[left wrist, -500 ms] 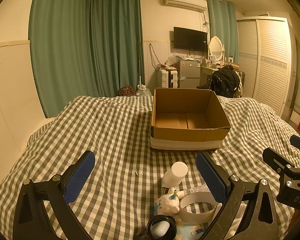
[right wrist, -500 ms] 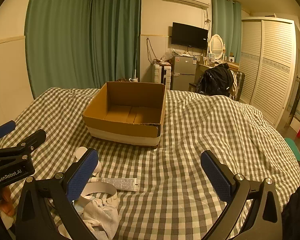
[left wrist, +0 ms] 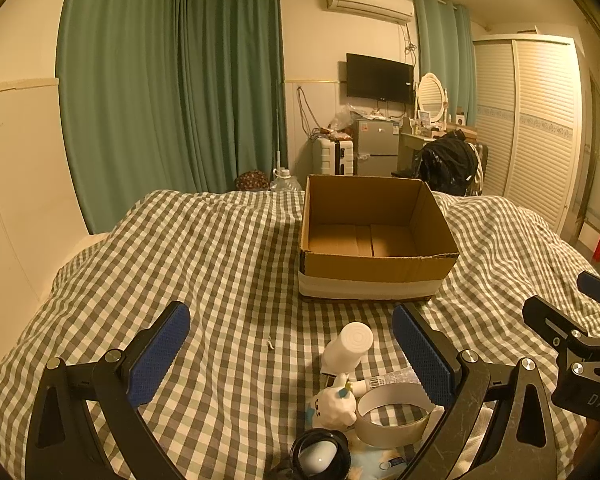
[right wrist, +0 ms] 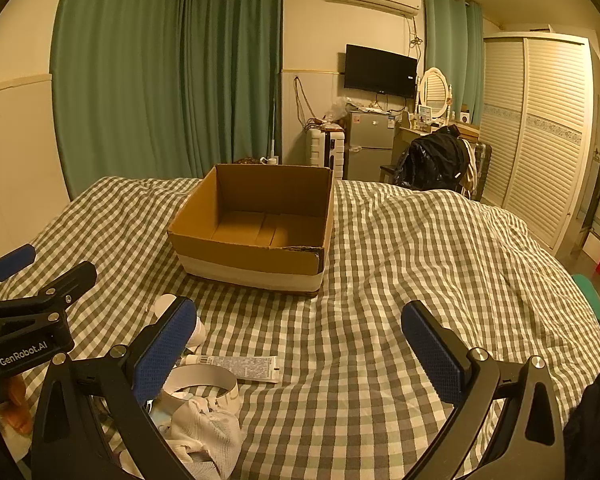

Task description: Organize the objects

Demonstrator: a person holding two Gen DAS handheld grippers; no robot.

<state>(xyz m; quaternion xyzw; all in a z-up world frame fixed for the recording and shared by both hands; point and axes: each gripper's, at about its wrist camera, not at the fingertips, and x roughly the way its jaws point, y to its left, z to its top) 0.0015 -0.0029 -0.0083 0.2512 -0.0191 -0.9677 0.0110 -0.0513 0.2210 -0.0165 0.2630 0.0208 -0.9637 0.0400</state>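
Left view: left gripper [left wrist: 290, 354] wide open, empty, above bottle [left wrist: 348, 348], toy [left wrist: 334, 404], tape ring [left wrist: 392, 412]; box [left wrist: 374, 240] beyond. Bottle likely light, stiff, slick: grip mid-body.

Right view: right gripper [right wrist: 298, 346] open, empty; tube [right wrist: 236, 366] soft, flat on bed [right wrist: 420, 248].

Checked bed [left wrist: 220, 264] (box [left wrist: 374, 270], bottle [left wrist: 350, 346])

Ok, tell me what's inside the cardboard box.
The cardboard box shows only its bare bottom flaps; nothing lies on them. Its near wall covers the closest strip of floor in both views.
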